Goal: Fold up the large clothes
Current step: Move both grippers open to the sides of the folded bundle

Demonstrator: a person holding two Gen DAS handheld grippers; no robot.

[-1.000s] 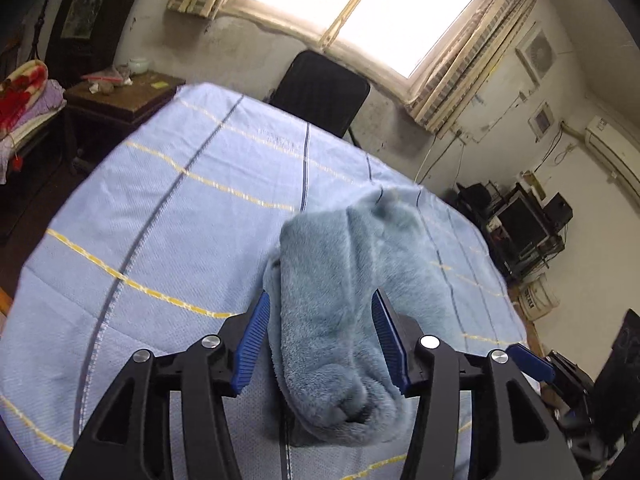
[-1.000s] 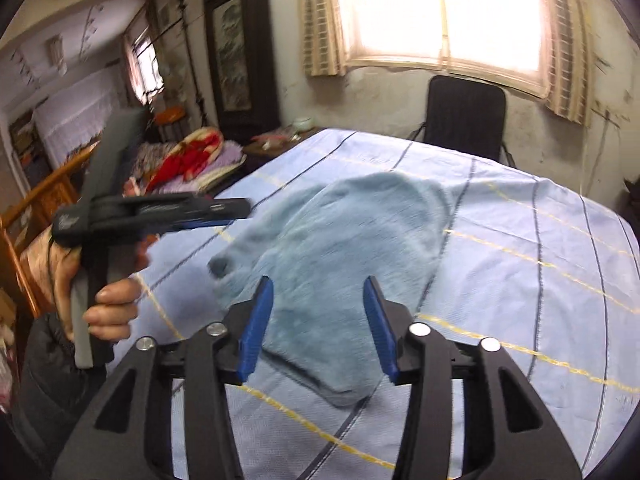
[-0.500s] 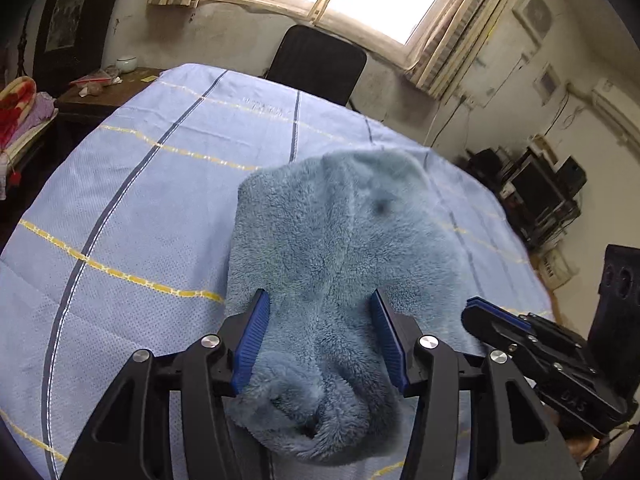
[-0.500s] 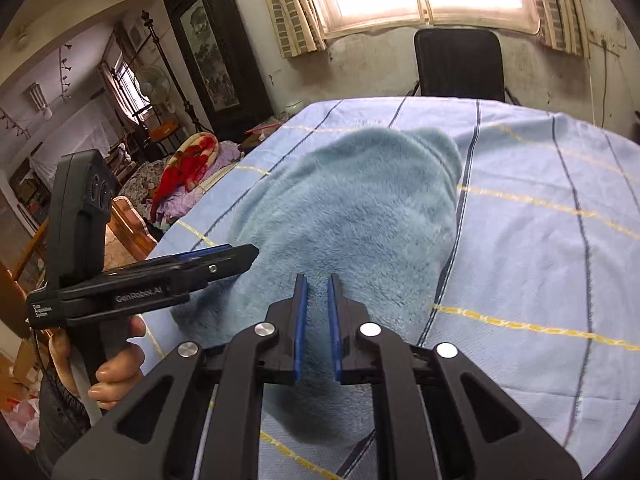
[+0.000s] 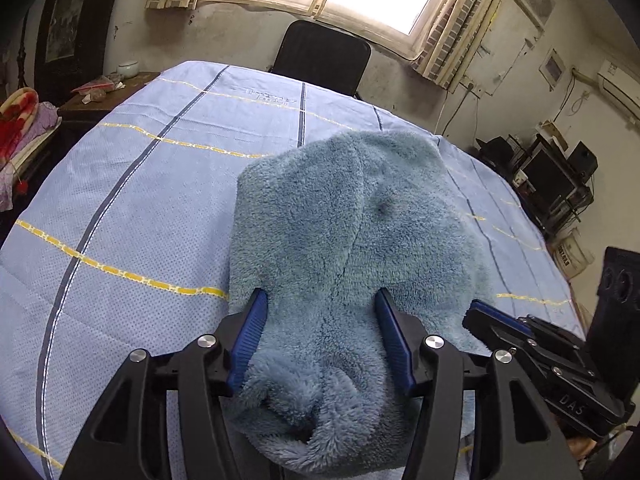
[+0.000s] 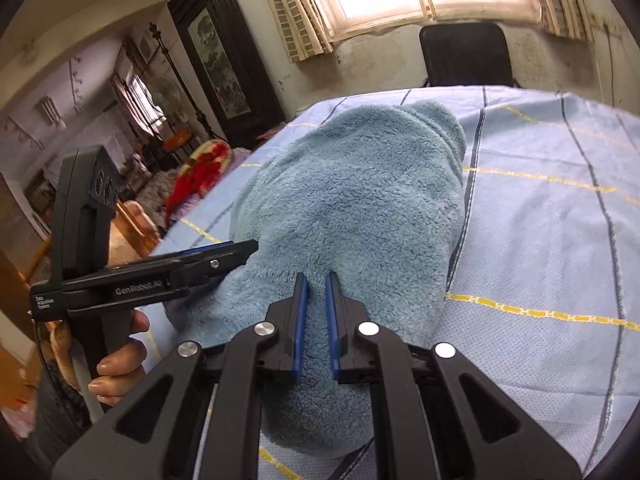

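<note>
Fluffy blue-grey fleece, a large plush garment (image 5: 352, 236), lies bundled on the light-blue sheet with yellow and navy stripes (image 5: 132, 184) that covers the tabletop, nearer the person's edge than the black chair (image 5: 320, 56) at the far side. A second ago the right tool (image 6: 316, 292) stood wide above the fleece; now its blue pads are drawn nearly together, a thin gap between them, low against the near end of the garment. Whether any pile is pinched there I cannot tell. The left tool (image 5: 320, 312) has kept its blue fingers (image 5: 252, 328) spread, straddling a rounded fold, clamping nothing. Both have closed in on the bundle, which suggests a grip for the next fold is being set.

The garment's shape stays unreadable: sleeves, hem and collar are lost in the heap, and its near edge is hidden behind both tools' black frames. A dark spot on the fleece may be a button or a dimple.
</note>
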